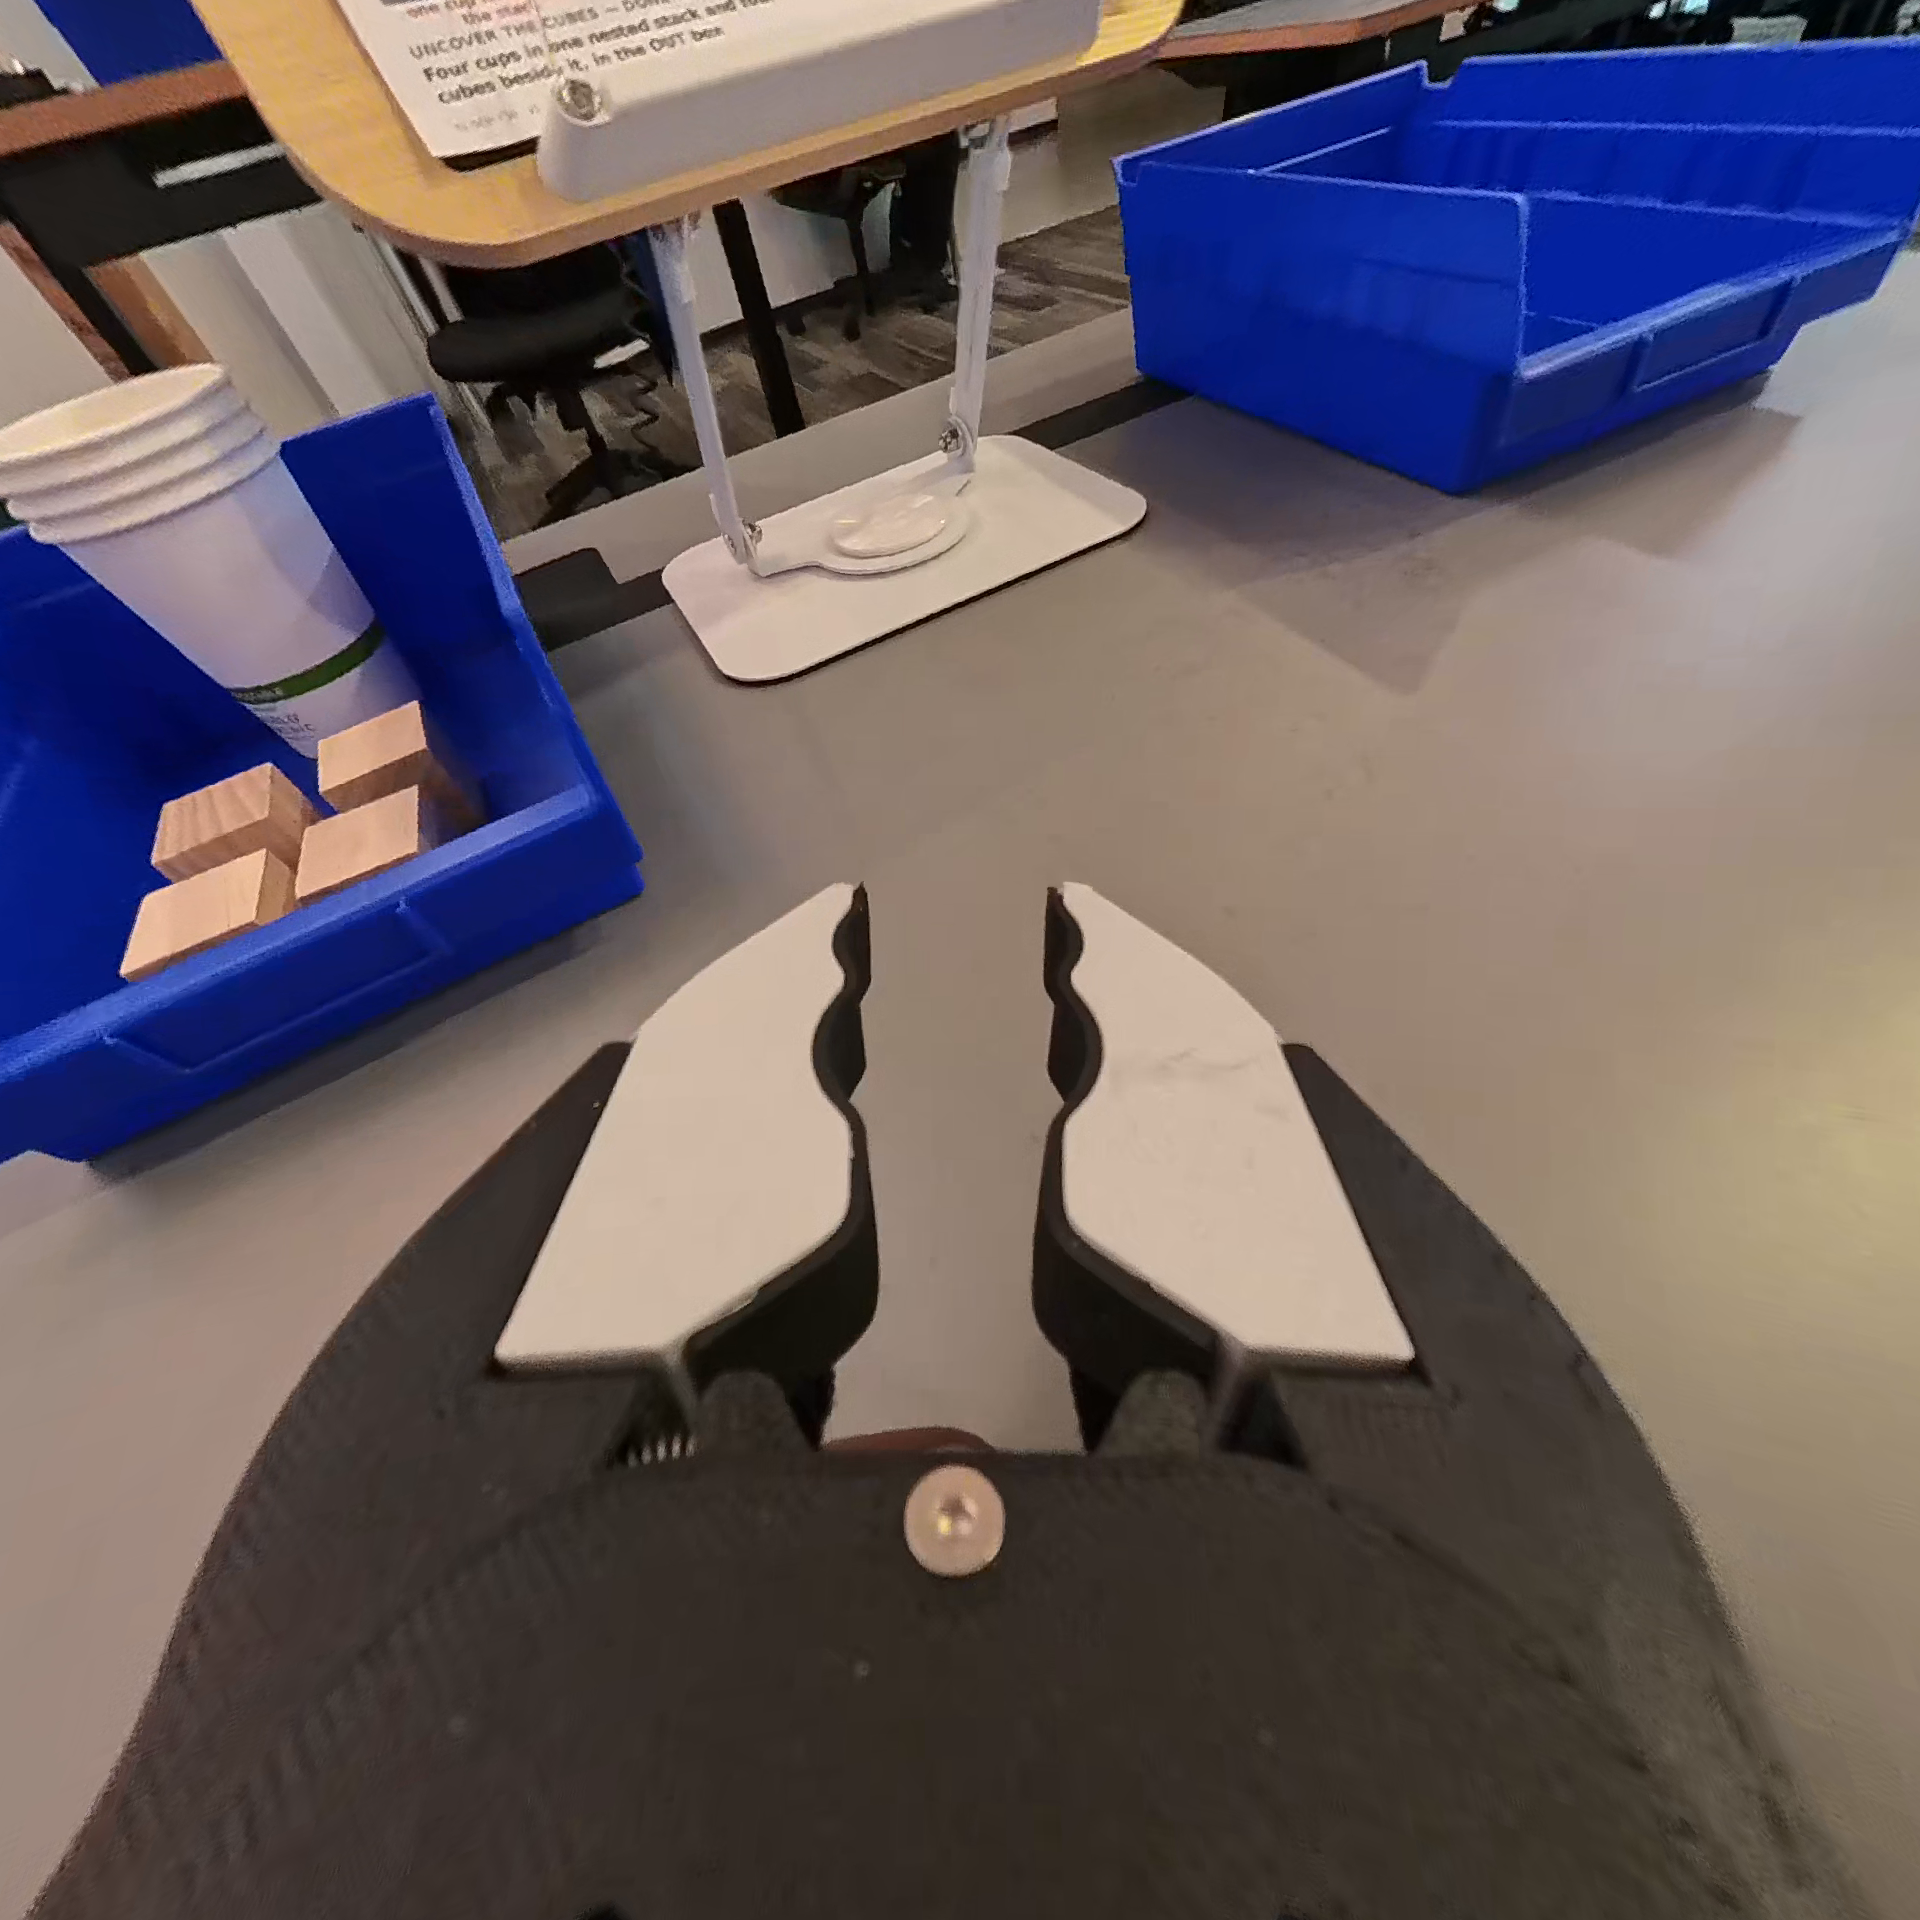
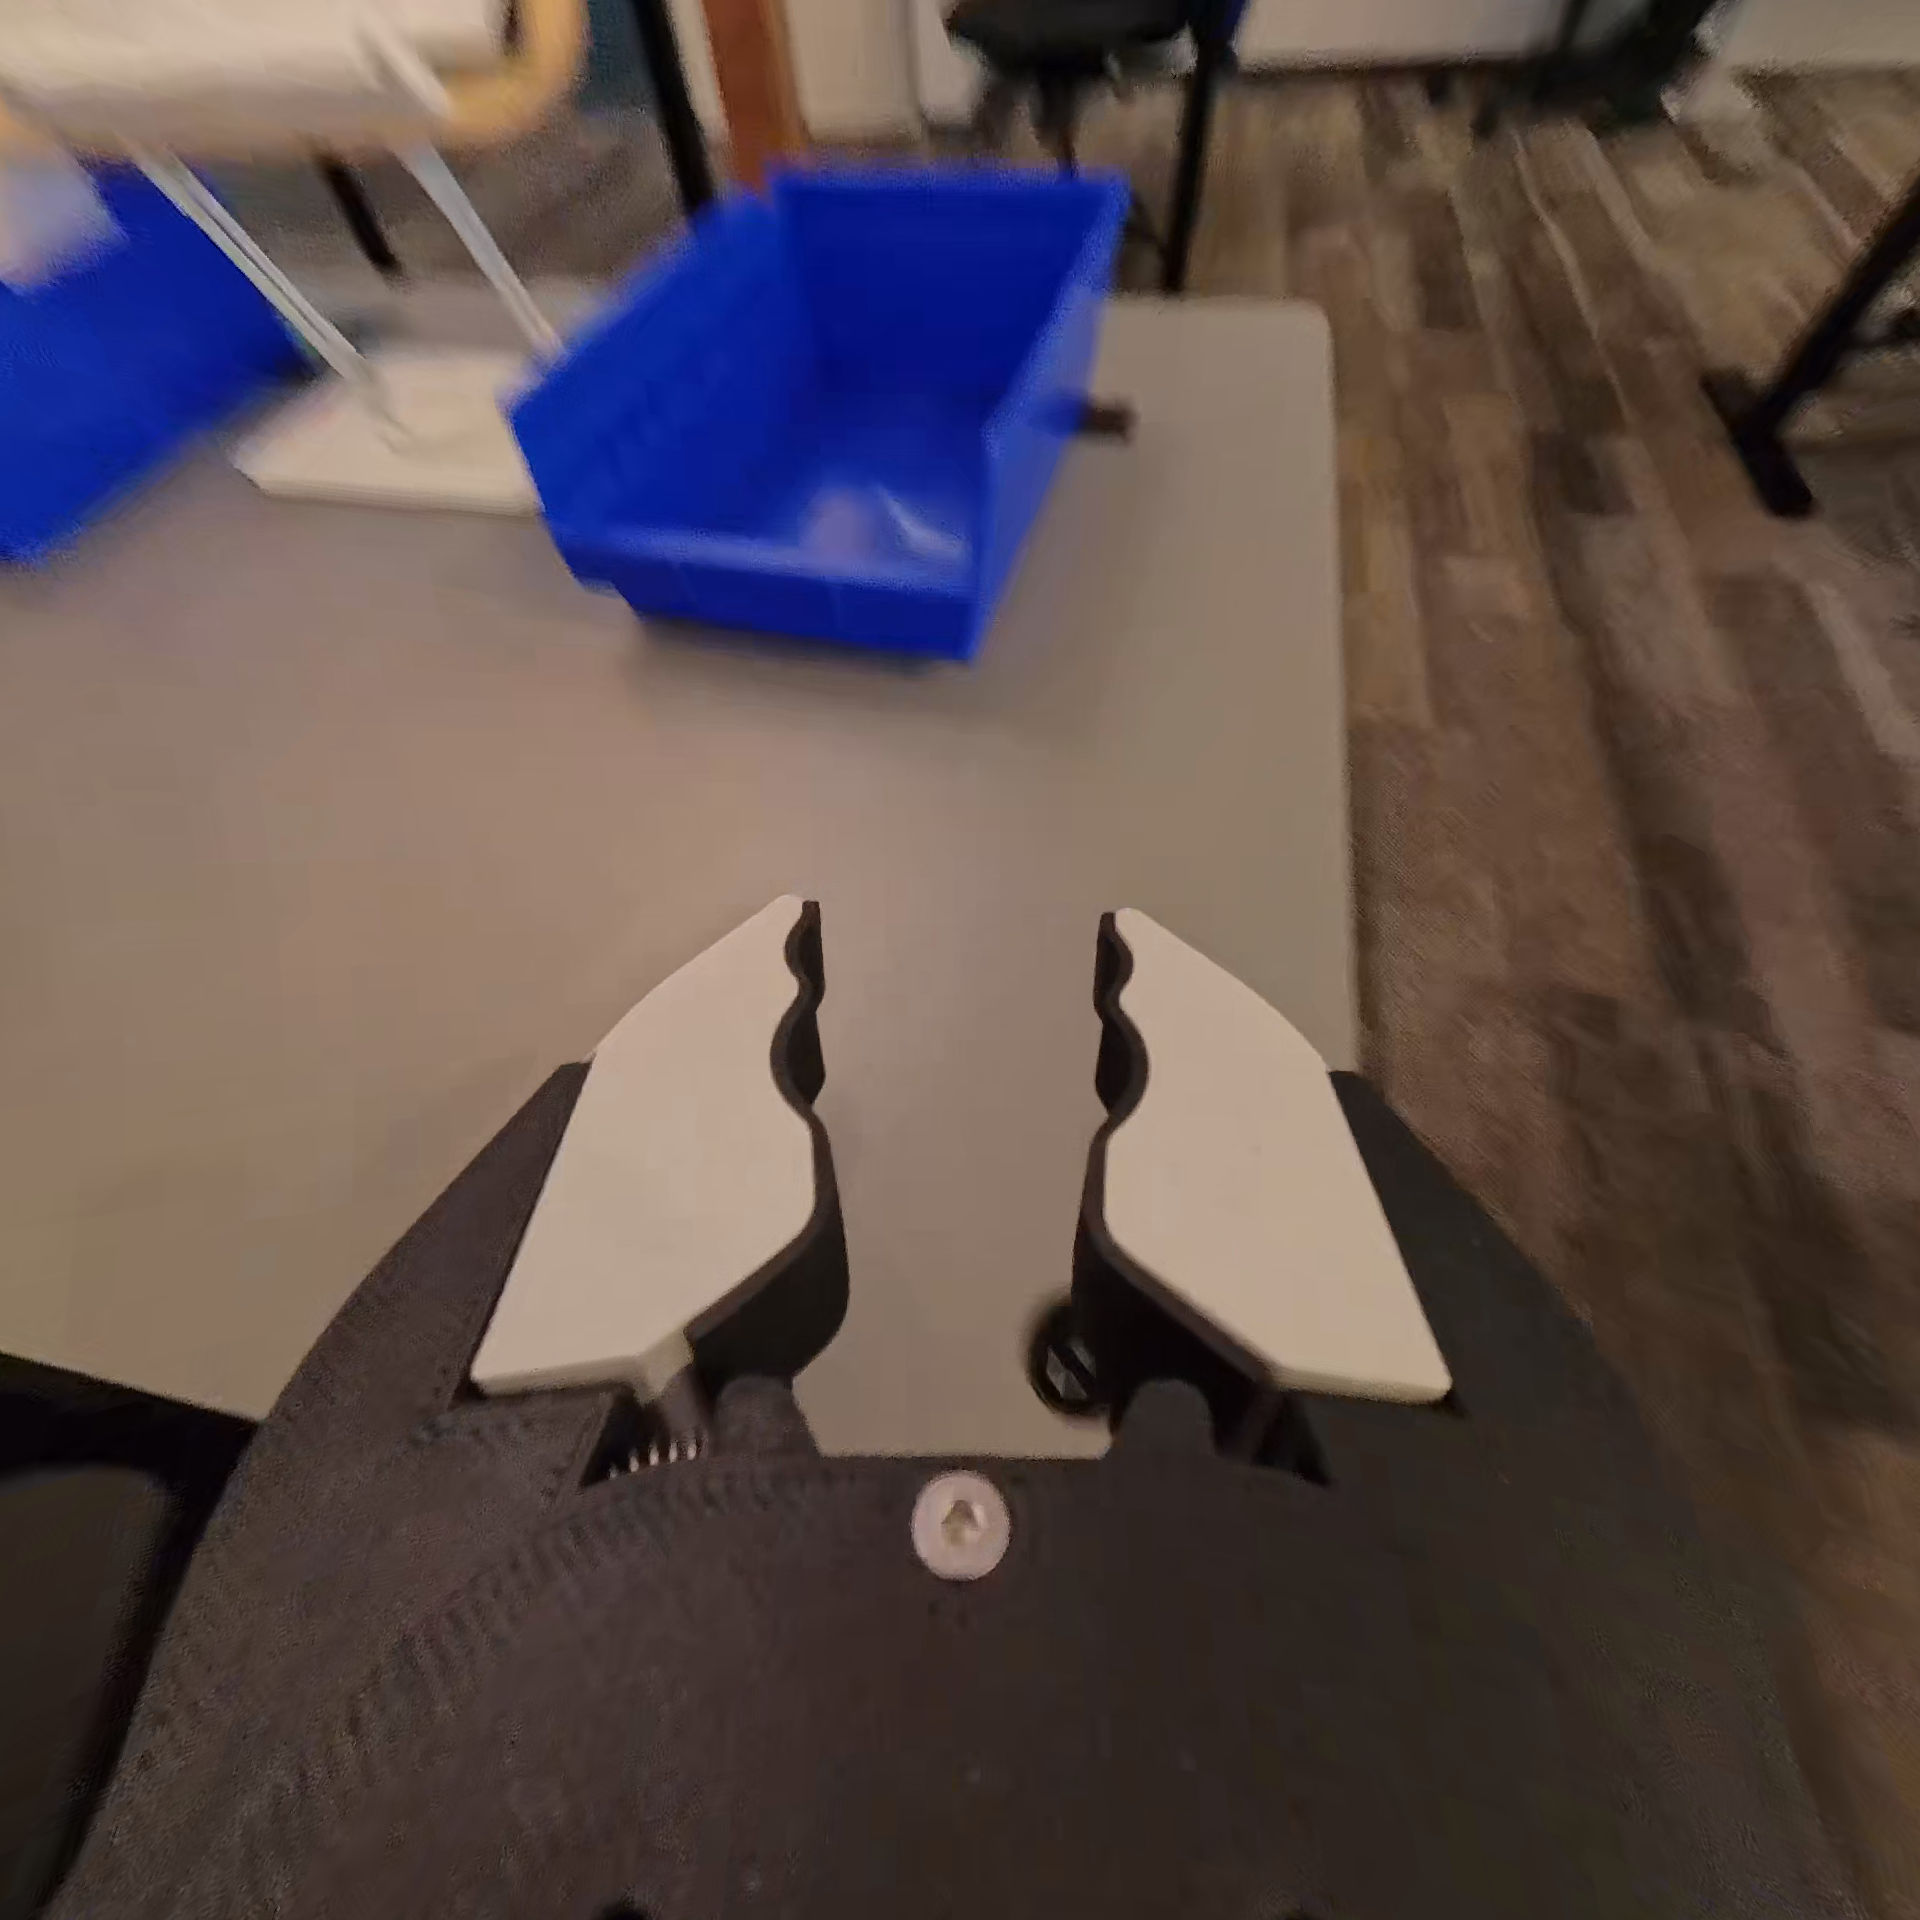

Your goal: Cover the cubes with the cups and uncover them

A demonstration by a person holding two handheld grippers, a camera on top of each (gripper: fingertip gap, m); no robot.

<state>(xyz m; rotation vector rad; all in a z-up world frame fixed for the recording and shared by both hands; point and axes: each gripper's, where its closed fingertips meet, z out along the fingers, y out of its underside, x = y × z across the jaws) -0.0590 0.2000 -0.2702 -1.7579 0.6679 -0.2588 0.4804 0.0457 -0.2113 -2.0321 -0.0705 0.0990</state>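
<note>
A nested stack of white paper cups (image 1: 197, 551) leans in a blue bin (image 1: 499, 873) at the left of the grey table. Several wooden cubes (image 1: 358, 842) lie in the same bin in front of the cups. My left gripper (image 1: 956, 904) is open and empty, low over the table, to the right of that bin. My right gripper (image 2: 956, 920) is open and empty over the table near its right edge. The right wrist view is blurred.
A second blue bin (image 1: 1496, 343) stands at the far right; it also shows in the right wrist view (image 2: 727, 561). A white stand (image 1: 904, 551) holding a wooden board with a sheet of paper is at the back middle. The table's right edge (image 2: 1340, 727) drops to a wood-patterned floor.
</note>
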